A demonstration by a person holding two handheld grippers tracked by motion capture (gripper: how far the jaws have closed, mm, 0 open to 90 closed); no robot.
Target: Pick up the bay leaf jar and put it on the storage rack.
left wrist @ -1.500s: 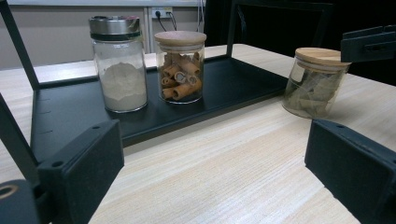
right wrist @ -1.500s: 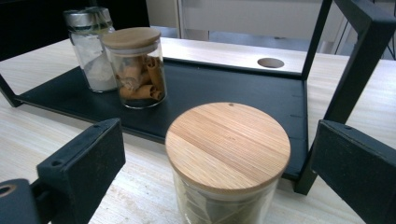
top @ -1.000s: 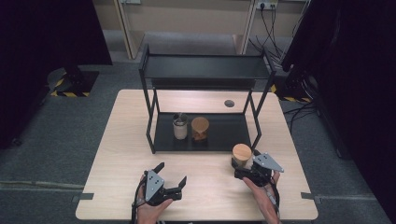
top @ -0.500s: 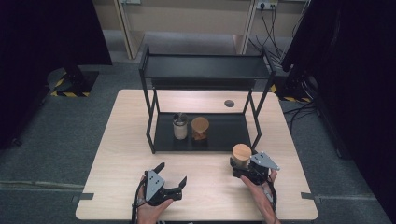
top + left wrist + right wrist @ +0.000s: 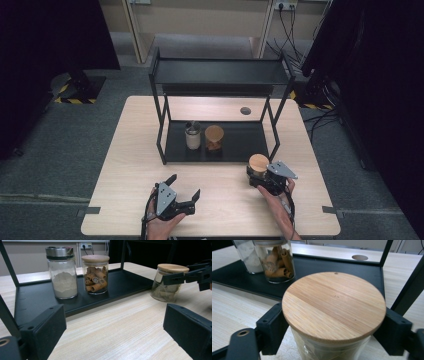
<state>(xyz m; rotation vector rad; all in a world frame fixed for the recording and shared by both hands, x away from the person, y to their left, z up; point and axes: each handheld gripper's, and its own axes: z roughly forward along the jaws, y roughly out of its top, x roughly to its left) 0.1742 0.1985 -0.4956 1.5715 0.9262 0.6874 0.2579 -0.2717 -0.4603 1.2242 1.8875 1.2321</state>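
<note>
Near the table's front edge, the left gripper [image 5: 186, 192] rests with jaws spread wide on nothing, bare light wooden table [image 5: 225, 210] all around it. To the right, the right gripper [image 5: 257, 176] has just been closing its jaws and now pinches the round glass jar with a flat wooden lid [image 5: 258, 164], standing just in front of the black metal shelf rack's tray [image 5: 240, 142]. Farther, on that tray, a steel-capped glass jar of white powder [image 5: 192, 135] and a wooden-lidded glass jar of brown rolls [image 5: 214, 137] stand close together; grey floor surrounds.
</note>
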